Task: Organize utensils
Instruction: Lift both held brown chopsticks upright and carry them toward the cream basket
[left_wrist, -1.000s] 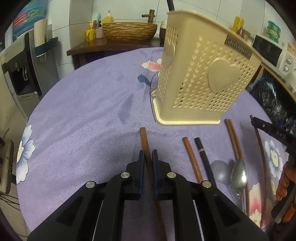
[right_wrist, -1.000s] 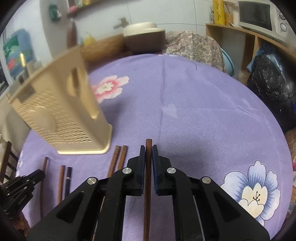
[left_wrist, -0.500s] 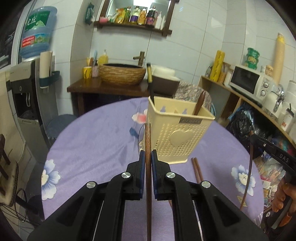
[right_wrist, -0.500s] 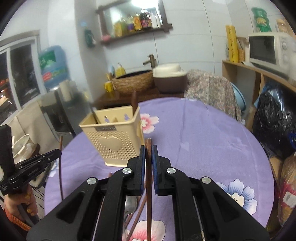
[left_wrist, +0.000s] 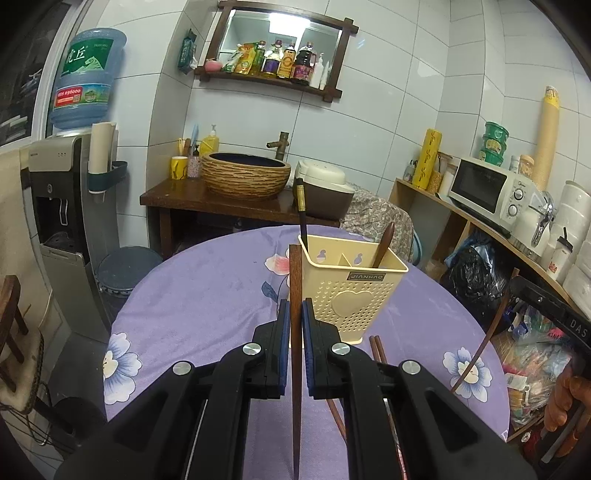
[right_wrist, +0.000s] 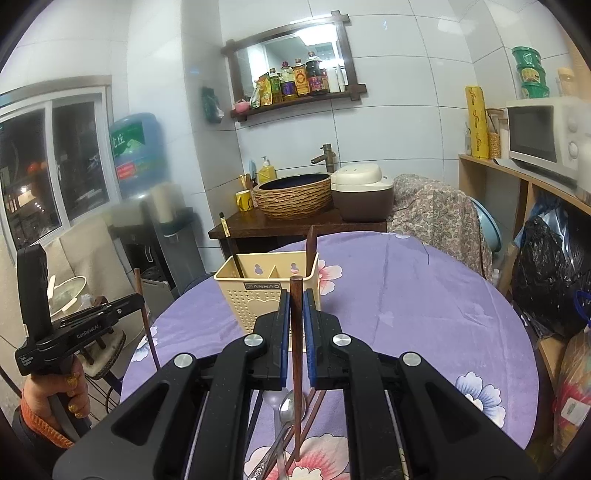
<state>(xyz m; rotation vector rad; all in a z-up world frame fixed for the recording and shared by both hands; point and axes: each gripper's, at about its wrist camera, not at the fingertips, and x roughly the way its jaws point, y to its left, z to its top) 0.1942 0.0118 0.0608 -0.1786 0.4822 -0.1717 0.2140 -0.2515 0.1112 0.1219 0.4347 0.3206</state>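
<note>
I have two grippers up off the table, each clamped on one brown chopstick. My left gripper (left_wrist: 295, 317) has its jaws pressed against a brown chopstick (left_wrist: 295, 280) that stands upright between the blue pads, its top end poking out ahead of the fingertips and its lower end running back under the gripper body. My right gripper (right_wrist: 296, 314) grips a second brown chopstick (right_wrist: 295, 295) the same way, upright and pinched tight. Straight ahead of both grippers, on the purple flowered tablecloth (left_wrist: 207, 295), sits one cream perforated utensil holder (left_wrist: 351, 295) with a heart on its front face and a divider splitting it into compartments. I count two things already standing in it: one black chopstick (left_wrist: 302, 214) with a gold band in the compartment nearest my left gripper's line, and one brown wooden handle (left_wrist: 384, 240) leaning in the compartment on the far side from it. Below and just beyond my left gripper, two brown chopsticks (left_wrist: 377, 347) lie side by side on the cloth at the holder's base. Under my right gripper I see two metal spoons (right_wrist: 288, 410) lying on the cloth with more brown sticks beside them; how many sticks I cannot tell, as the gripper body covers them. Off to the left of my right gripper, the left one shows in the person's hand (right_wrist: 62, 387).
</note>
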